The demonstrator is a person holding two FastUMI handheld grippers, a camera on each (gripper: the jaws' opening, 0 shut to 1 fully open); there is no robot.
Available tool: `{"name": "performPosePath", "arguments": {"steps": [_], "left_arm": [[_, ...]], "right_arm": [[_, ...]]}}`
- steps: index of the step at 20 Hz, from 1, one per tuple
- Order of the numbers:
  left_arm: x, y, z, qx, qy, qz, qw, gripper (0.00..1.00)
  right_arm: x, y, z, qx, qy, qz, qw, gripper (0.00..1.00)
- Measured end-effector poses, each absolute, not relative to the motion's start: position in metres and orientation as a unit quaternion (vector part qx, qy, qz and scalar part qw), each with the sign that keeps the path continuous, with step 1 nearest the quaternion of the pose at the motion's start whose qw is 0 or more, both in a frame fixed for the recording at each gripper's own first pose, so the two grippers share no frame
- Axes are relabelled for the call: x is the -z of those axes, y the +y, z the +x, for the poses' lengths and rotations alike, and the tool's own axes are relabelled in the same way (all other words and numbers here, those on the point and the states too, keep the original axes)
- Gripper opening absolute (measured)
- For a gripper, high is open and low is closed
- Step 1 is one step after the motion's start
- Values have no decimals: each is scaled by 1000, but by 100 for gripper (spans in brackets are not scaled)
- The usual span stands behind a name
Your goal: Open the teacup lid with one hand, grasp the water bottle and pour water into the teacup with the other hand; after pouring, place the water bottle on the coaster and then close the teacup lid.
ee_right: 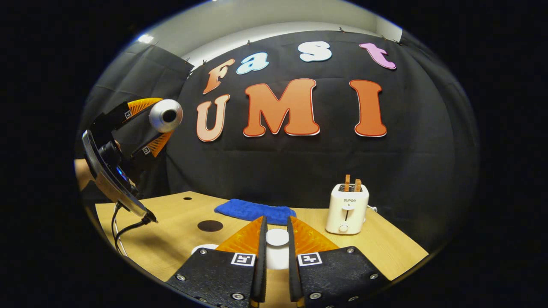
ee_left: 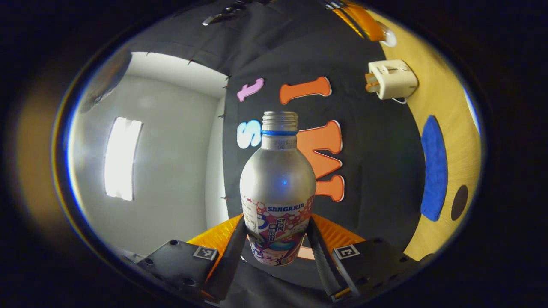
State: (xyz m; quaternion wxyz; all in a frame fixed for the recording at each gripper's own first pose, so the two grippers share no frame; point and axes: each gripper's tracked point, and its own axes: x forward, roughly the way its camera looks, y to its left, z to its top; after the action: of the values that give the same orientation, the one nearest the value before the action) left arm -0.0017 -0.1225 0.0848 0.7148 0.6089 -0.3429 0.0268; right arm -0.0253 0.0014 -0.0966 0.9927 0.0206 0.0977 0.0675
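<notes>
In the left gripper view the left gripper [ee_left: 277,239] has its jaws clamped on the lower body of the uncapped SANGARIA water bottle [ee_left: 277,188], held aloft sideways, while in the right gripper view the right gripper [ee_right: 276,248] has its jaws narrowed onto the white teacup lid [ee_right: 277,238] above the worktop [ee_right: 171,239], near the SUPOR toaster [ee_right: 346,208].

On the table [ee_right: 171,239], the cloth [ee_right: 255,211] lies left of the toaster [ee_right: 347,208], coaster [ee_right: 209,226] before it

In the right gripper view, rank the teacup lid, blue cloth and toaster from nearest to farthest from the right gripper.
1. Teacup lid: between the right gripper jaws.
2. Blue cloth: just beyond, slightly left.
3. Toaster: off to the right on the table; close to the cloth in distance, likely farther.
</notes>
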Motion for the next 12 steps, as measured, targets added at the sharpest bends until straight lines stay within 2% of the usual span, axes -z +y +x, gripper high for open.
{"name": "performPosePath", "arguments": {"steps": [5, 6, 9, 11, 12], "left_arm": [[-88, -97, 10, -43, -324, 452, 830, 83], [-83, -96, 14, -38, -310, 425, 850, 79], [-51, -87, 39, -20, -244, 338, 909, 87], [-28, -84, 56, -11, -202, 283, 938, 79], [-16, -80, 64, -11, -182, 262, 948, 79]], "right_arm": [[101, 20, -17, -76, 105, 20, 991, 22], [102, 23, -15, -77, 107, 17, 991, 22], [106, 28, -13, -79, 113, 11, 990, 22], [107, 30, -11, -79, 114, 8, 990, 22], [108, 31, -10, -79, 113, 8, 990, 22]]}}
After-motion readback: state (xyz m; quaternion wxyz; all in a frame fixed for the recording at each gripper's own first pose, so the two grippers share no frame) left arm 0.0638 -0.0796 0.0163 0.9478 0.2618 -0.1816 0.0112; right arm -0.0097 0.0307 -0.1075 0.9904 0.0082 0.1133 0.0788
